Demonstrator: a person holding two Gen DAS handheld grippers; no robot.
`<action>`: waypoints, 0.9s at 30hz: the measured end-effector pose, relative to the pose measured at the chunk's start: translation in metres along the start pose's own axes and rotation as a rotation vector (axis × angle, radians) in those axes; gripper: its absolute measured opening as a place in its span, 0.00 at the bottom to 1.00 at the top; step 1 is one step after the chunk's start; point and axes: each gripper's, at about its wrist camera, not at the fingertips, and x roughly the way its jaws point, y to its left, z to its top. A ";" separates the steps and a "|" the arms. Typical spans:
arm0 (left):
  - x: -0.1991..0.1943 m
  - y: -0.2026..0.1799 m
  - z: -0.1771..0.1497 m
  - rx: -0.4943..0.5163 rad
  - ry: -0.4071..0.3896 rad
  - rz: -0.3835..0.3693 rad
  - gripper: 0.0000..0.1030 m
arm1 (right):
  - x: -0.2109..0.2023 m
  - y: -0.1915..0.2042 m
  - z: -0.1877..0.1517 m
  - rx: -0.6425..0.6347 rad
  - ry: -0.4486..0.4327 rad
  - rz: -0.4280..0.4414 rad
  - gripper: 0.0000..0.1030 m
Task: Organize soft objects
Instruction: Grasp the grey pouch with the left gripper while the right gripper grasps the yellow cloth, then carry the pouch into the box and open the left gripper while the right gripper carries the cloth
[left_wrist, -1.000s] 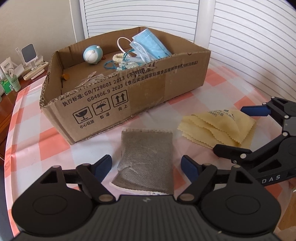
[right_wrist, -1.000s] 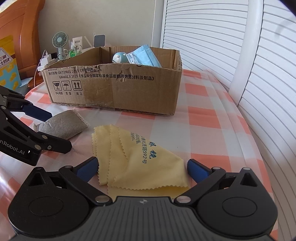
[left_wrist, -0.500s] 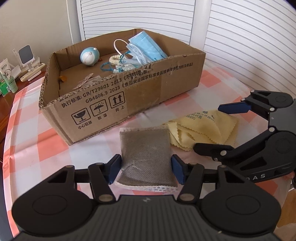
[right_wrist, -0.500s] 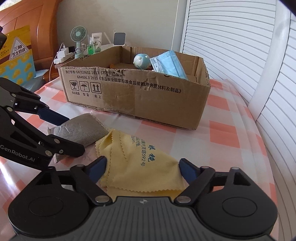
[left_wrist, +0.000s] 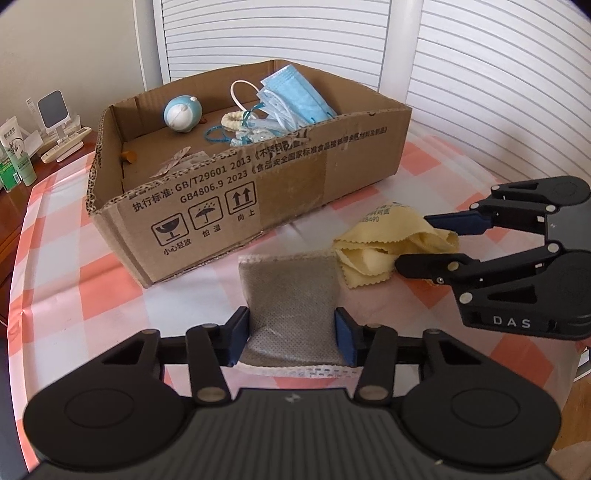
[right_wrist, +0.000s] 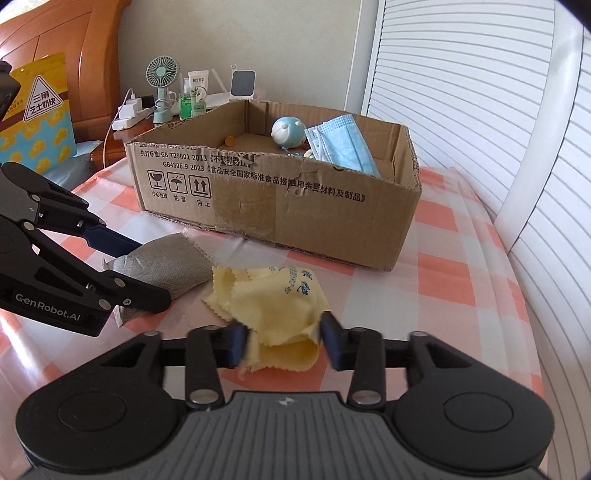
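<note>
A table under a pink-and-white checked cloth (left_wrist: 66, 236) stands beside white slatted shutters, with an open cardboard box (left_wrist: 280, 184) on it. The left gripper (left_wrist: 291, 341) has its jaws closing on a grey pouch (left_wrist: 291, 291), blue pads touching both its sides; the pouch lies on the cloth just in front of the box. The right gripper (right_wrist: 282, 341) is closing too, its pads bunching a yellow cloth (right_wrist: 273, 299) that lies touching the pouch. Only the left view looks down into the box (a blue face mask (left_wrist: 295, 99), a round blue toy (left_wrist: 183, 114), a tangle of cords). Only the right view shows the wooden headboard (right_wrist: 92, 55), a small fan (right_wrist: 162, 77) and bottles behind the box.
</note>
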 end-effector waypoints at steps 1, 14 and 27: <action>0.000 0.000 0.000 -0.001 0.000 0.000 0.47 | 0.000 0.000 0.000 -0.004 -0.006 -0.002 0.63; 0.001 0.002 0.001 -0.007 -0.009 -0.002 0.47 | 0.020 -0.001 0.010 -0.022 -0.011 0.032 0.42; -0.006 0.005 0.002 -0.026 -0.019 -0.016 0.32 | -0.010 -0.009 0.014 0.006 -0.060 0.033 0.21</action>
